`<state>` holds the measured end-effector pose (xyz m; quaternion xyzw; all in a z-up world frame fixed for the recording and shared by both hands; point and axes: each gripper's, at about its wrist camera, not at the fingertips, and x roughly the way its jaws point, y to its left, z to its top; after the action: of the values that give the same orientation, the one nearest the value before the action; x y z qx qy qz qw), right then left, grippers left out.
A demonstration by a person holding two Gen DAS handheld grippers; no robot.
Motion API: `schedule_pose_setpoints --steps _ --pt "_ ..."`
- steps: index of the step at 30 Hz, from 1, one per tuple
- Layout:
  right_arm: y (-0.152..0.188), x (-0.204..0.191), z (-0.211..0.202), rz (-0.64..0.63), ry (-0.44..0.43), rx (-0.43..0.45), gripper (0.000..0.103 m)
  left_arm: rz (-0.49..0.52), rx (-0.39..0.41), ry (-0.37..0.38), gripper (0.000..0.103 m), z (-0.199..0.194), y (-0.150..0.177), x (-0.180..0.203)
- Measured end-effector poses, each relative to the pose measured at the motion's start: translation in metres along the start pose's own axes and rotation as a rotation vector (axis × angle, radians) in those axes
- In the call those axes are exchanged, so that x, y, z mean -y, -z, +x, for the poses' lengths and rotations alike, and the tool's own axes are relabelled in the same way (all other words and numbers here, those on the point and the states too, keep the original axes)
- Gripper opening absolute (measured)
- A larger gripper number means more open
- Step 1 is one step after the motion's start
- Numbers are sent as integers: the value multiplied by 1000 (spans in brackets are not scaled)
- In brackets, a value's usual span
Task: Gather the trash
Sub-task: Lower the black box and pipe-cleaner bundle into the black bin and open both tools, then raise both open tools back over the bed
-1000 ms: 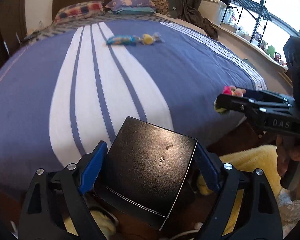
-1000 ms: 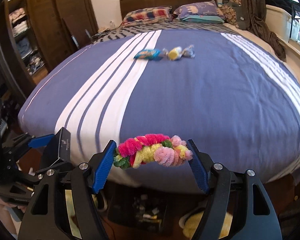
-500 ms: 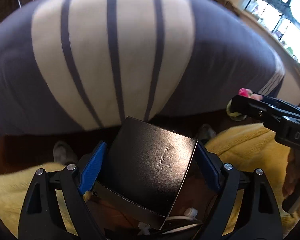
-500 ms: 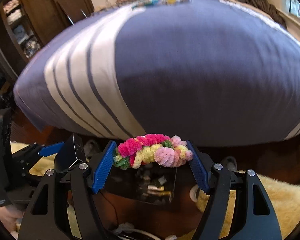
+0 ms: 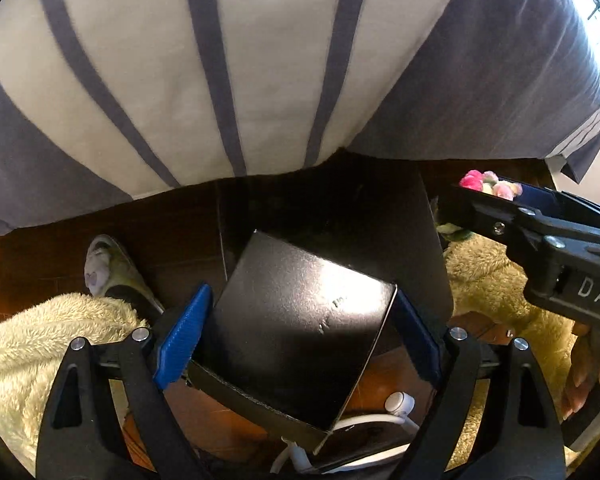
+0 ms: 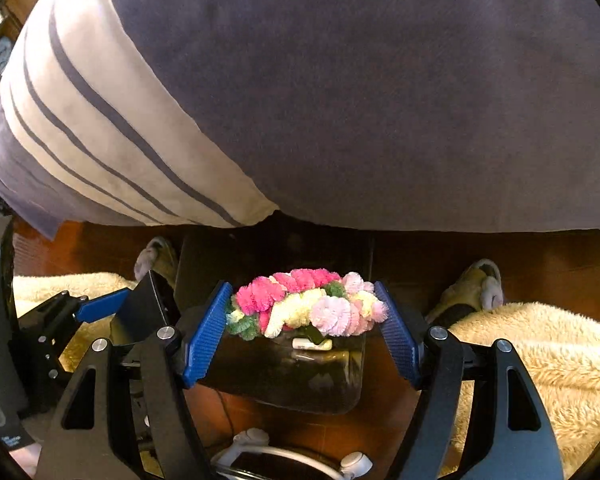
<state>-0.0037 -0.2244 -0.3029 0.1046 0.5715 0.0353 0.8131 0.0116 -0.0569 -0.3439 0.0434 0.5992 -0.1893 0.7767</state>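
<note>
My left gripper (image 5: 298,328) is shut on a black box (image 5: 296,332), held over a dark bin (image 5: 428,248) on the floor by the bed. My right gripper (image 6: 306,324) is shut on a bundle of pink, yellow and green fuzzy pipe cleaners (image 6: 304,304), held above the same dark bin (image 6: 292,376), which has some small items inside. The right gripper also shows at the right of the left wrist view (image 5: 496,196), with the bundle (image 5: 488,184) at its tip. The left gripper and black box (image 6: 148,308) show at the left of the right wrist view.
The bed with its blue and white striped cover (image 5: 260,60) overhangs just beyond the bin. Cream fluffy rugs (image 6: 540,352) lie on both sides on the wooden floor. Slippers (image 5: 108,272) (image 6: 476,288) sit near the bin. A white cable (image 5: 396,408) lies below.
Both grippers have dropped and tilted down from over the bed to above the bin on the floor. Each still holds its item.
</note>
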Motion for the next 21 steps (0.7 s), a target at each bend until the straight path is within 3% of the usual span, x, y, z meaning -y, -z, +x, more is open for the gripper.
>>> schedule_pose_setpoints --steps 3,7,14,21 --pt "-2 1 4 5 -3 -5 78 -4 -10 10 84 6 -6 1" --pt "-6 3 2 9 -7 1 89 -6 -2 15 92 4 -6 -2" --pt "-13 13 -16 31 27 40 90 12 37 -14 95 -16 -6 -2" --pt "-23 27 -67 57 42 123 90 21 122 -26 95 -74 -15 5"
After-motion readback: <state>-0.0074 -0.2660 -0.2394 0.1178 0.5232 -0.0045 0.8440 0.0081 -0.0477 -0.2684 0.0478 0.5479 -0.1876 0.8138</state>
